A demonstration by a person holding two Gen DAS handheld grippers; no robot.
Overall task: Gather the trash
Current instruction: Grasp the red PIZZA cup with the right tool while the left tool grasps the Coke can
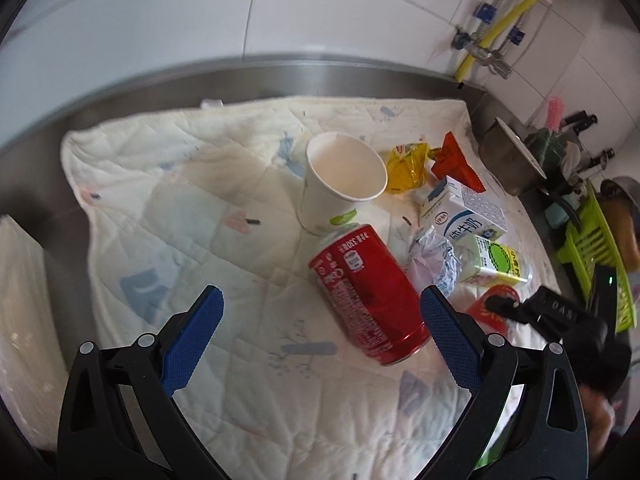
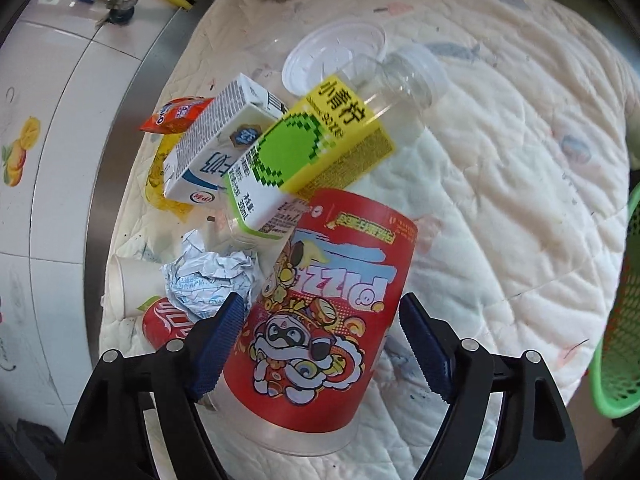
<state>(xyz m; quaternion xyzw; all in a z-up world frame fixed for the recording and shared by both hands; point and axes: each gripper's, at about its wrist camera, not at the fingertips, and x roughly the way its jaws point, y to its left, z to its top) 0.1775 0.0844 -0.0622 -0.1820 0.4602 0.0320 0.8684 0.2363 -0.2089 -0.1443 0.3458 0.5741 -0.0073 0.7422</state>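
Note:
Trash lies on a white quilted cloth [image 1: 168, 184]. In the left wrist view a red soda can [image 1: 366, 292] lies on its side in front of a white paper cup [image 1: 340, 180]. My left gripper [image 1: 320, 320] is open, its right finger beside the can. In the right wrist view my right gripper [image 2: 320, 336] is open around a red pizza-print cup [image 2: 320, 320], fingers apart from it. Beyond lie a clear bottle with a yellow-green label [image 2: 320, 140], a milk carton [image 2: 216, 148], crumpled paper [image 2: 208, 280], and a clear lid [image 2: 332, 52].
A steel counter rim [image 1: 280, 76] and tiled wall run behind the cloth. A yellow wrapper [image 1: 404, 164] and an orange packet [image 1: 456, 160] lie at the back. A pot [image 1: 508, 156] and a green rack [image 1: 600, 252] stand right. A green basket [image 2: 624, 320] is at right.

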